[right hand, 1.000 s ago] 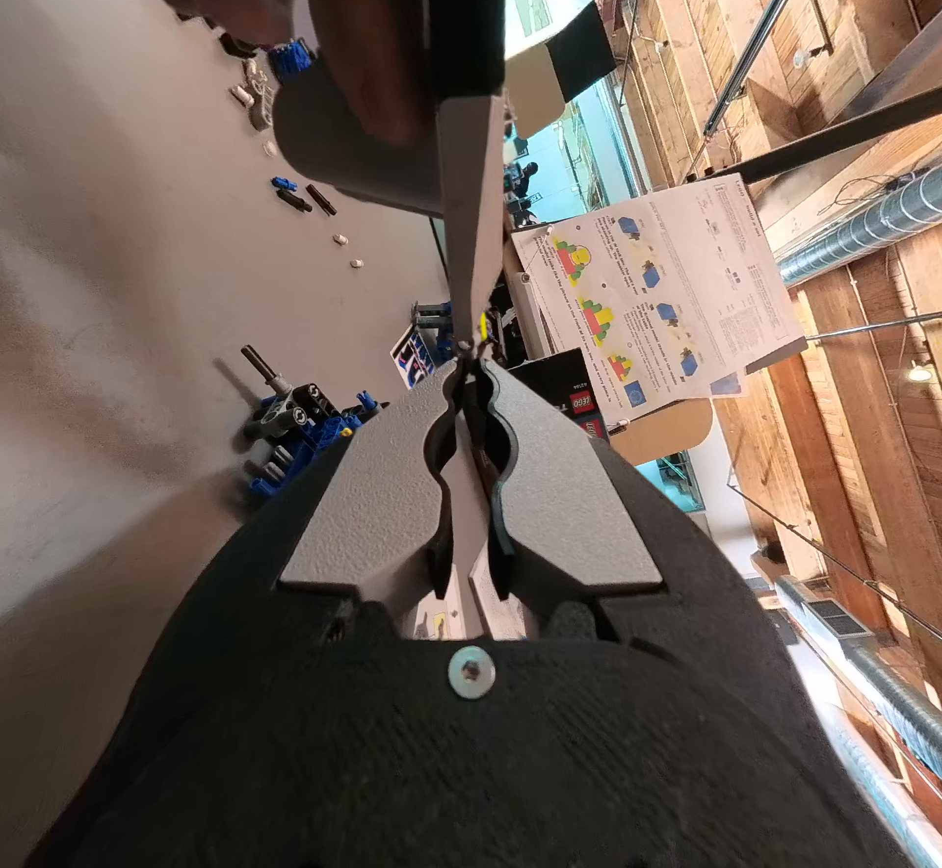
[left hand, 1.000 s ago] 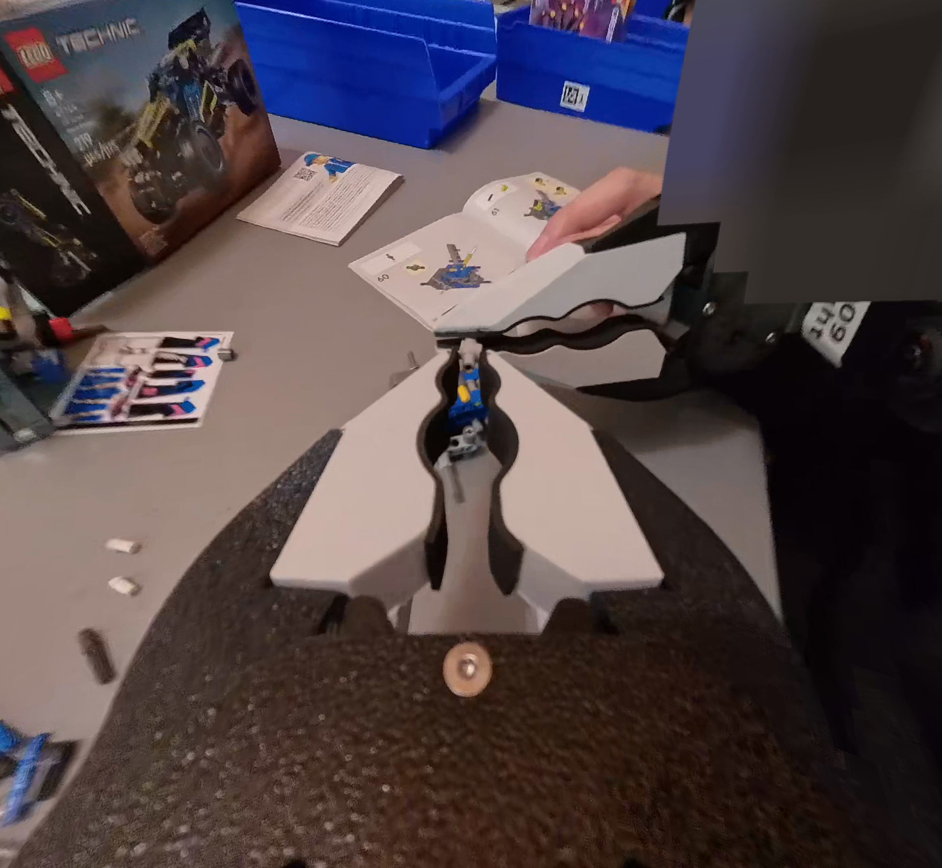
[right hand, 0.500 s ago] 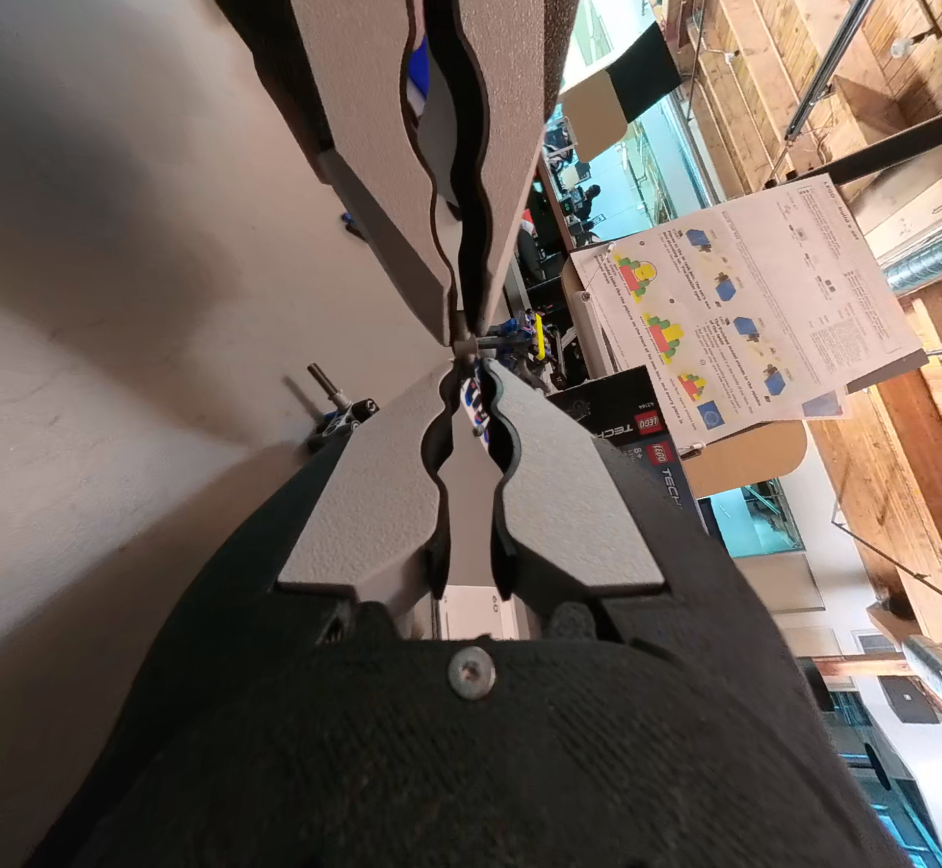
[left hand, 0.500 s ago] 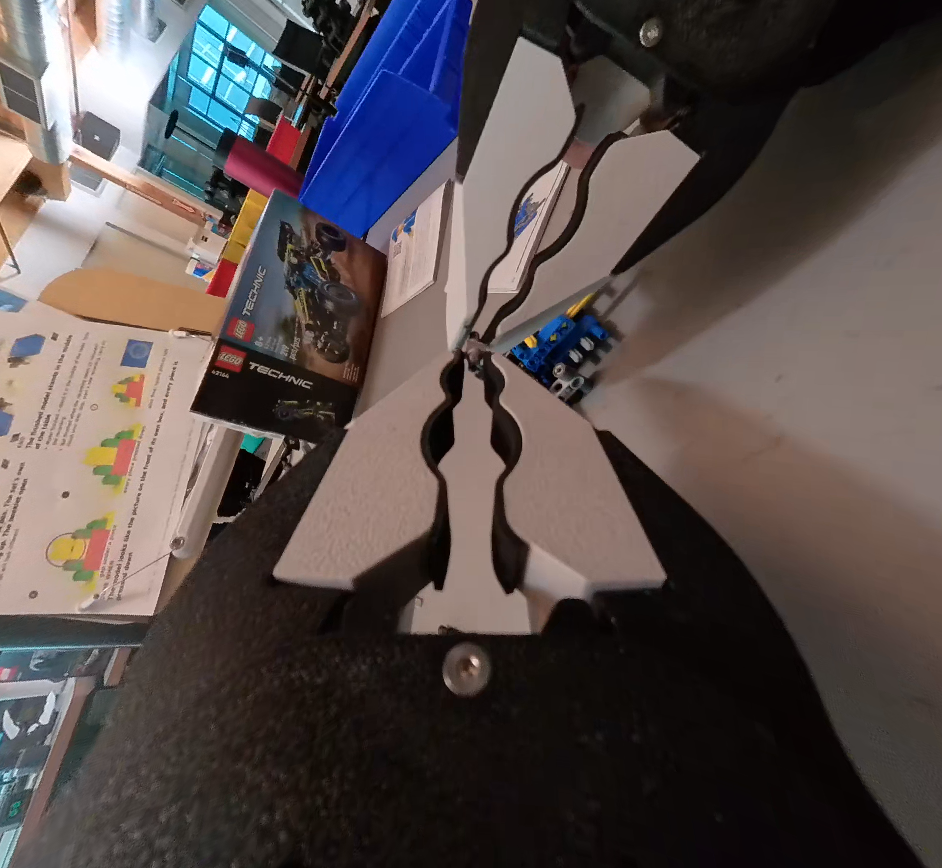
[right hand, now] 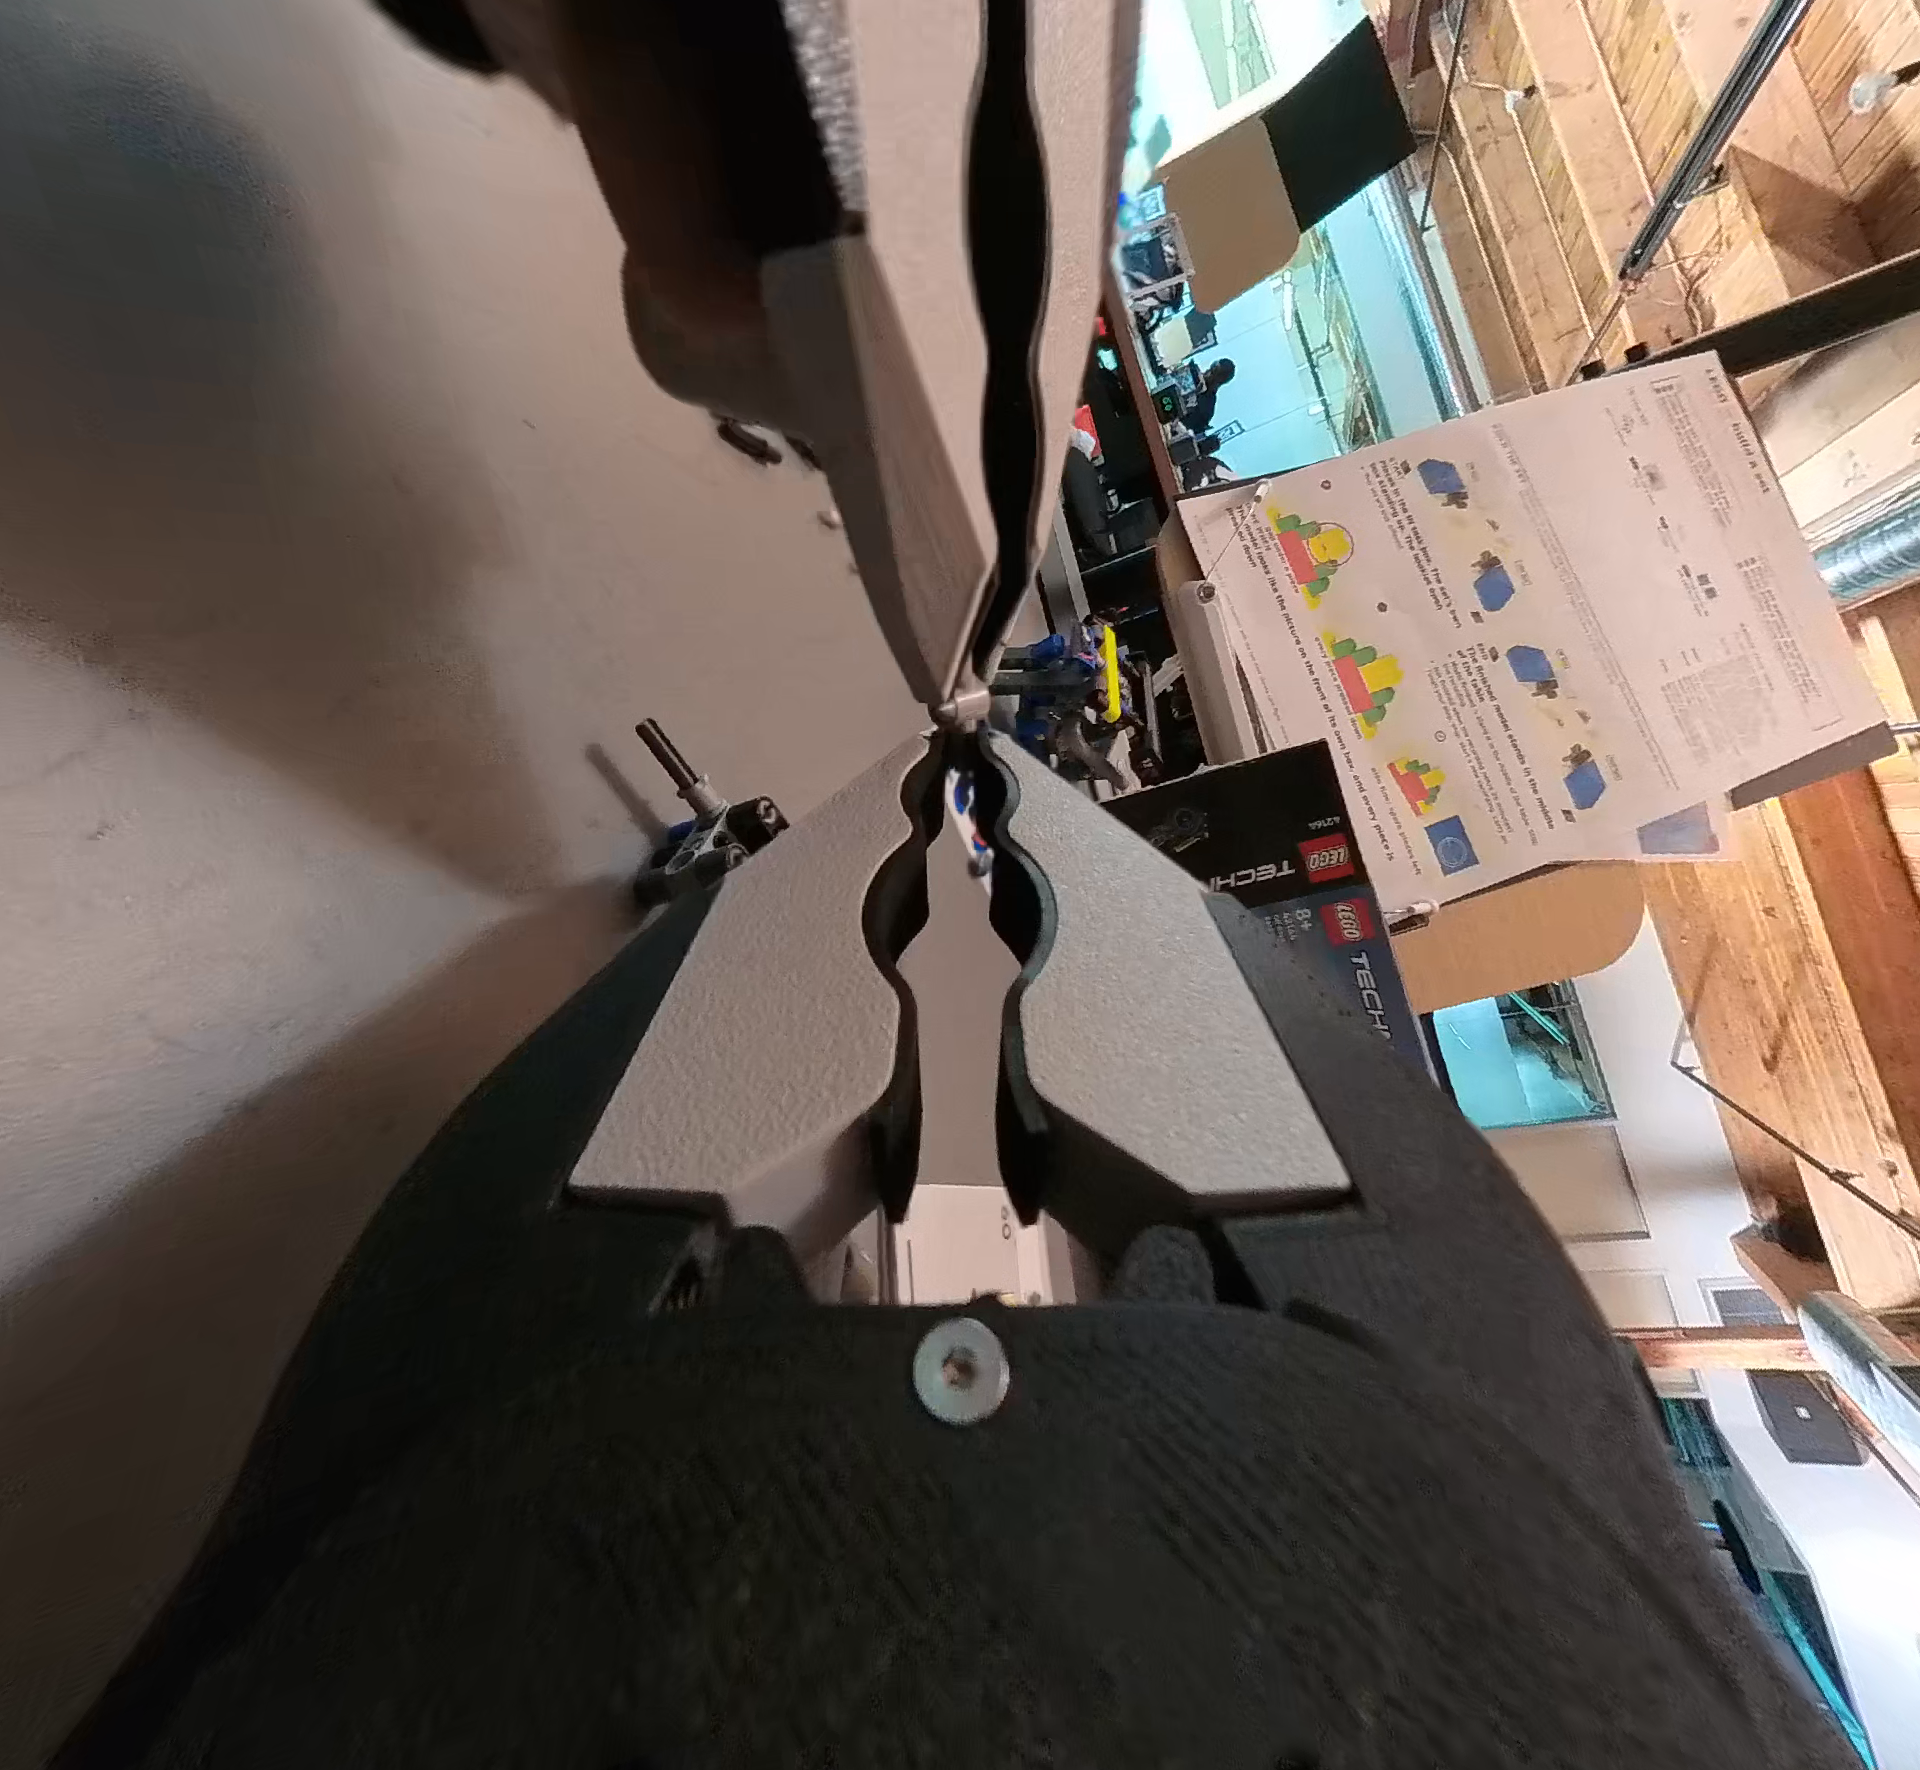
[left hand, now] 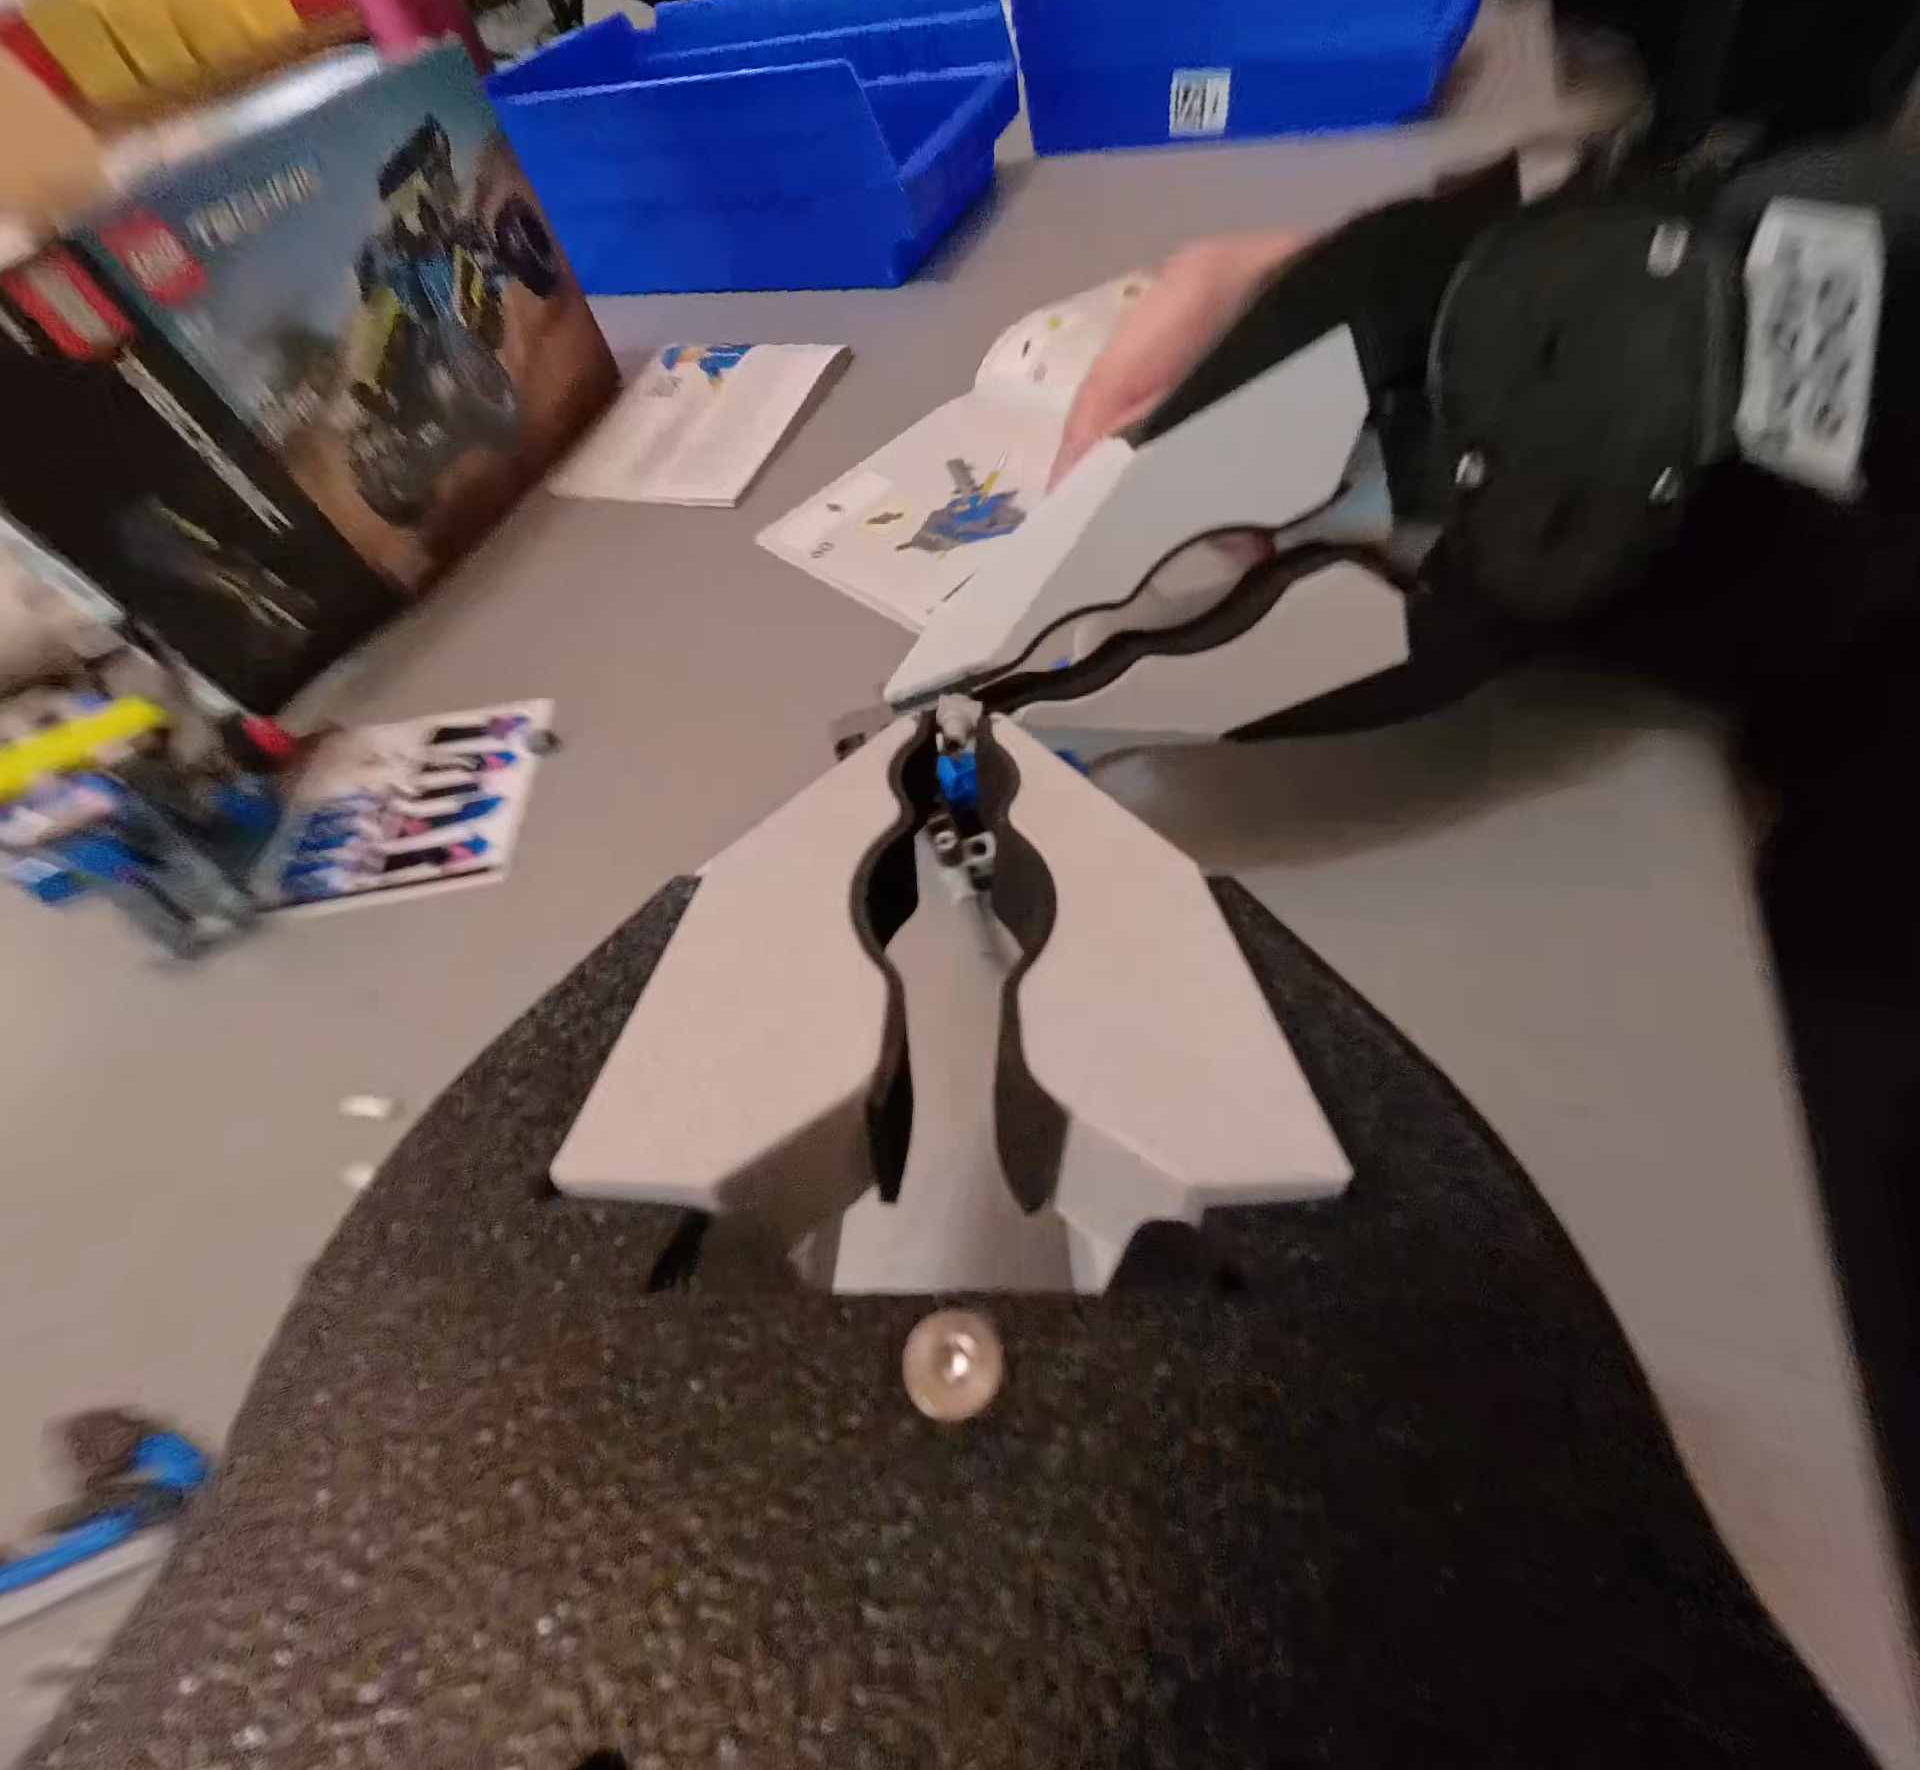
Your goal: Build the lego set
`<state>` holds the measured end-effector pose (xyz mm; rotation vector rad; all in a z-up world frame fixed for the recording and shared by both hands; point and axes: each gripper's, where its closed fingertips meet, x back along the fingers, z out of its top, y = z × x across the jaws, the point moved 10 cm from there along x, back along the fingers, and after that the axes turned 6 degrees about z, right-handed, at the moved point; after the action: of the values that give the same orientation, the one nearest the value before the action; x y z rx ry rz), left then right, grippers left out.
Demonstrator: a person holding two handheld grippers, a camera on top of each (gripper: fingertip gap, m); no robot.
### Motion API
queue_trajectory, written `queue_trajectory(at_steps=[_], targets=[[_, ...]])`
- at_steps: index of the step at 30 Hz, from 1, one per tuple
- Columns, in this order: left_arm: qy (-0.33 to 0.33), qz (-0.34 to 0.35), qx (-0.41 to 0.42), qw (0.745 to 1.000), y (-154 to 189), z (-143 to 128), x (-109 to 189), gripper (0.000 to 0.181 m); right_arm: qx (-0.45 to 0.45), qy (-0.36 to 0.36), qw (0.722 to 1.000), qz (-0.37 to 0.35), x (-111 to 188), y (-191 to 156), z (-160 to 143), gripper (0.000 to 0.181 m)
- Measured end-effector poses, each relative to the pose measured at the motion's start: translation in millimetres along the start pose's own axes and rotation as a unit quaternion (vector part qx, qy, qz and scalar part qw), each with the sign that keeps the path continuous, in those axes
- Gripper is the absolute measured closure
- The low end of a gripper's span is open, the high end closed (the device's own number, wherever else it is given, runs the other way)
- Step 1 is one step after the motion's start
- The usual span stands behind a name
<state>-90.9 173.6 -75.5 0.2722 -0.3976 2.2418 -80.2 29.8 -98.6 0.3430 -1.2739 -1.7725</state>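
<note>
The grey table (left hand: pixel 665 640) carries everything. On it, far left of my grippers, stands the set's box (left hand: pixel 312 349), with two blue bins (left hand: pixel 748 151) behind it. An open instruction booklet (left hand: pixel 914 515) lies just beyond my grippers. My left gripper (left hand: pixel 951 738) and right gripper (right hand: pixel 961 754) meet tip to tip above the table, jaws pressed nearly together, both pinching one small grey pin (right hand: pixel 966 707). The blue sub-assembly (left hand: pixel 961 806) sits on the table beneath them.

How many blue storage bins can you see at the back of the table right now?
2. One blue bin stands behind the set's box, near the middle; the second bin is to its right, holding colourful packs. The right gripper may hide more further right.
</note>
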Motion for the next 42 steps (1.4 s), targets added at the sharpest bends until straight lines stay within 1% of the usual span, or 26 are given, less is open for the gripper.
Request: queue_trajectory(at_steps=[2,3,4,6,9,11,13,21,24,25,28,29,31,32,34,35,37,38,39,41,42], targets=[[0.005,-0.029,0.07,0.997,-4,-4,0,0.178,-0.005,0.004,1.0,0.002,1,1,1,0.179],[0.007,-0.04,0.079,0.996,-5,-6,1,0.177,-0.014,0.007,1.0,0.013,1,1,1,0.179],[0.01,-0.047,0.069,0.996,-5,-8,1,0.177,-0.02,0.009,0.999,0.024,2,1,1,0.179],[0.001,-0.048,0.015,0.999,-4,-9,3,0.177,-0.022,0.018,0.999,0.039,2,0,1,0.179],[-0.033,-0.032,-0.087,0.995,-1,-7,4,0.177,-0.005,0.013,0.998,0.056,0,-4,3,0.179],[-0.053,-0.03,-0.117,0.991,1,-7,2,0.177,0.002,0.006,0.998,0.066,-2,-6,3,0.179],[-0.064,-0.04,-0.126,0.989,1,-8,0,0.177,0.006,-0.004,0.997,0.074,-3,-7,2,0.179],[-0.075,-0.063,-0.044,0.994,-7,-12,-3,0.176,-0.001,-0.016,0.996,0.089,-5,-8,2,0.179],[-0.074,-0.074,-0.039,0.994,-8,-12,-5,0.177,-0.022,-0.019,0.994,0.103,-5,-4,1,0.179],[-0.075,-0.077,-0.041,0.993,-8,-12,-6,0.177,-0.031,-0.019,0.992,0.118,-4,-3,1,0.179],[-0.069,-0.078,-0.019,0.994,-9,-12,-9,0.177,-0.096,-0.019,0.98,0.172,-1,9,-3,0.178],[-0.071,-0.066,-0.015,0.995,-11,-13,-9,0.177,-0.12,-0.019,0.973,0.194,1,14,-4,0.178],[-0.079,-0.041,-0.016,0.996,-18,-18,-11,0.177,-0.162,-0.028,0.967,0.197,7,30,-9,0.179],[-0.084,-0.03,-0.008,0.996,-21,-20,-12,0.177,-0.194,-0.035,0.959,0.201,10,39,-12,0.175],[-0.093,-0.03,0.025,0.995,-25,-25,-18,0.177,-0.264,-0.055,0.935,0.231,11,53,-22,0.164],[-0.096,-0.027,0.038,0.994,-26,-26,-20,0.177,-0.289,-0.065,0.926,0.234,9,59,-27,0.16],[-0.088,-0.02,0.044,0.995,-29,-26,-21,0.177,-0.32,-0.075,0.913,0.241,4,67,-36,0.159],[-0.078,-0.02,0.047,0.996,-30,-24,-20,0.177,-0.322,-0.071,0.909,0.255,2,68,-36,0.161],[-0.065,-0.02,0.052,0.996,-32,-22,-18,0.177,-0.304,-0.061,0.91,0.274,-1,67,-33,0.162],[-0.041,-0.035,0.066,0.996,-35,-19,-14,0.177,-0.251,-0.051,0.931,0.262,-8,67,-26,0.161],[-0.028,-0.041,0.074,0.996,-36,-17,-12,0.177,-0.235,-0.041,0.934,0.265,-13,65,-22,0.16]])
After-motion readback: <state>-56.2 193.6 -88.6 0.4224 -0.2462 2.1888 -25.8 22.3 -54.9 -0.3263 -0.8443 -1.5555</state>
